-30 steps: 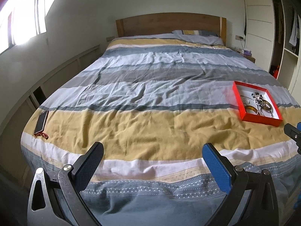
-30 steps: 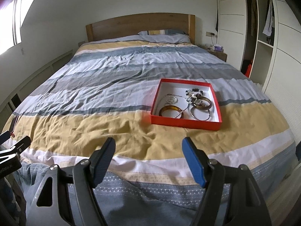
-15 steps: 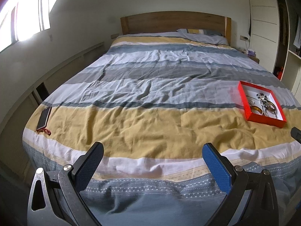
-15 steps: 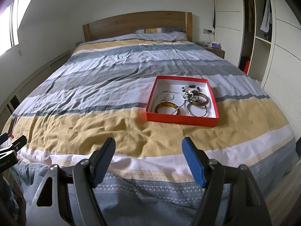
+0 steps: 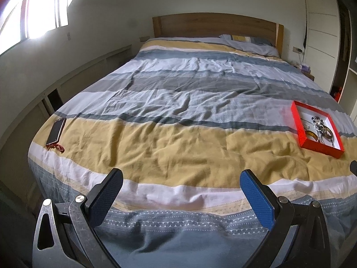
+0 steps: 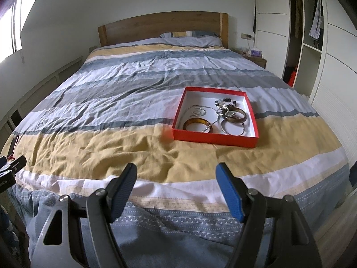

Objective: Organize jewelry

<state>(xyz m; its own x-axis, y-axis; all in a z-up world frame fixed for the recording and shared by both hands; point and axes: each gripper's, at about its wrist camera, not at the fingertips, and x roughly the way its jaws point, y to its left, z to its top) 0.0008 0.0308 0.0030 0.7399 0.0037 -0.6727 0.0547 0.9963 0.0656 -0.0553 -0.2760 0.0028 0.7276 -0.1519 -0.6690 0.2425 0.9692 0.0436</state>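
The red jewelry box [image 6: 215, 137] lies ahead of the right gripper [image 6: 176, 189], slightly to its right, well apart. From the left gripper [image 5: 181, 192] it lies far right, so the right one is nearer. Both have fingers wide and hold nothing.

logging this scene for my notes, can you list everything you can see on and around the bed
bed: one, striped grey, white and yellow cover, wooden headboard, fills the room's middle
pillow: one seen, pale grey, at the headboard
red box: one, red outside and white inside, open, on the yellow stripe toward the bed's right
amber bangle: one, amber, front left of the box
brown bangle: one, brown, right of box middle
silver hoops: thin, silver, front right of the box; count unclear
beaded piece: dark and pale beads, back of the box
phone: one, dark, red cord, bed's left edge
nightstand: one, wooden, right of the headboard
wardrobe: white, right wall
left gripper: open, empty
right gripper: open, empty
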